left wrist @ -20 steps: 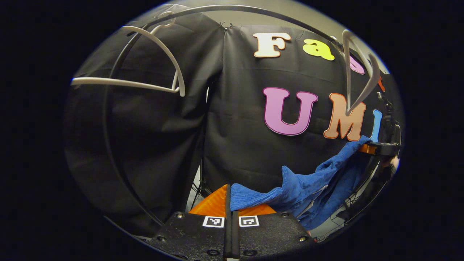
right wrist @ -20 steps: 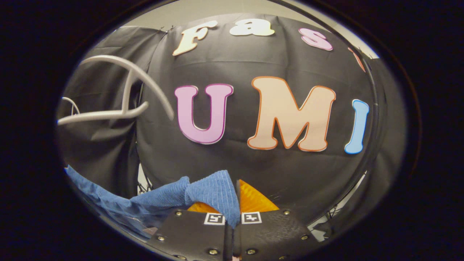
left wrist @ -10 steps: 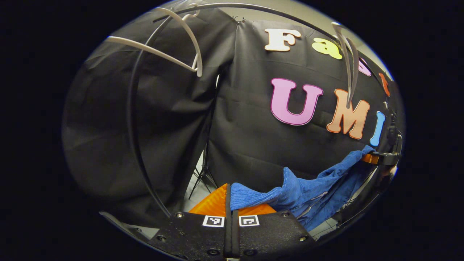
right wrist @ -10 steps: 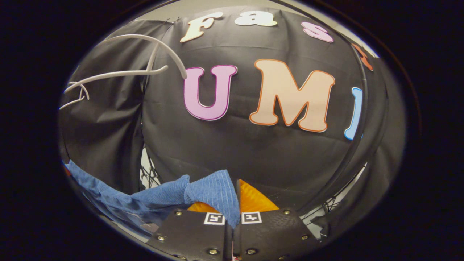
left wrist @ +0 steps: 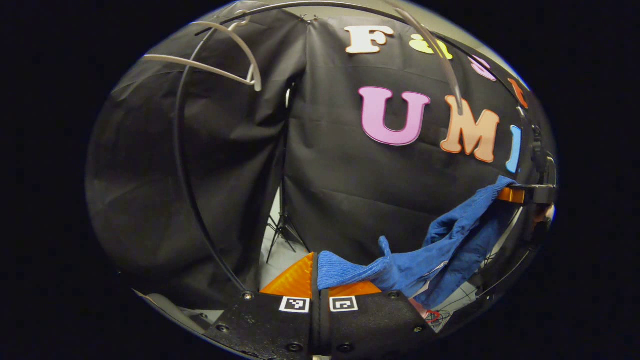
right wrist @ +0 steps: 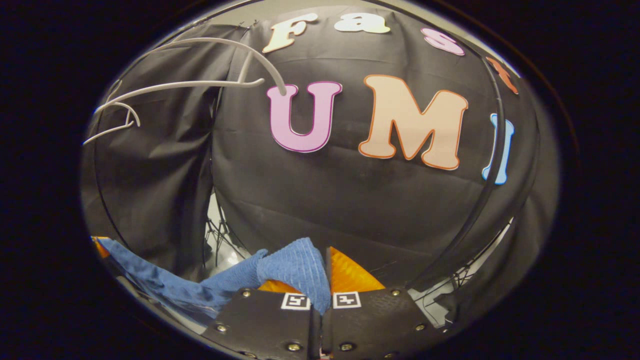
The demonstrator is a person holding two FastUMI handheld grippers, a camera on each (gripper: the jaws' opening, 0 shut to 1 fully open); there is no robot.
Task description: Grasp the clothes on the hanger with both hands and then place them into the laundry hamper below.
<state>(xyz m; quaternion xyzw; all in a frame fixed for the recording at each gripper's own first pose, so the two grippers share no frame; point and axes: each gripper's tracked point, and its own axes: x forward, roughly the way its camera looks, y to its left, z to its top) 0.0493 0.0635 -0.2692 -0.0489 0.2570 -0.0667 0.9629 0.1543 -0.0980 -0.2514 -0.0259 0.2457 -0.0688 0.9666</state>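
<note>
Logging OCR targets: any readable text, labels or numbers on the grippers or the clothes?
None readable.
Left gripper: two square black-and-white markers, coded patterns, no letters or digits.
Right gripper: two similar markers, also patterns only.
Garment: a pale strip in its folds, possibly a label, too small to read.
</note>
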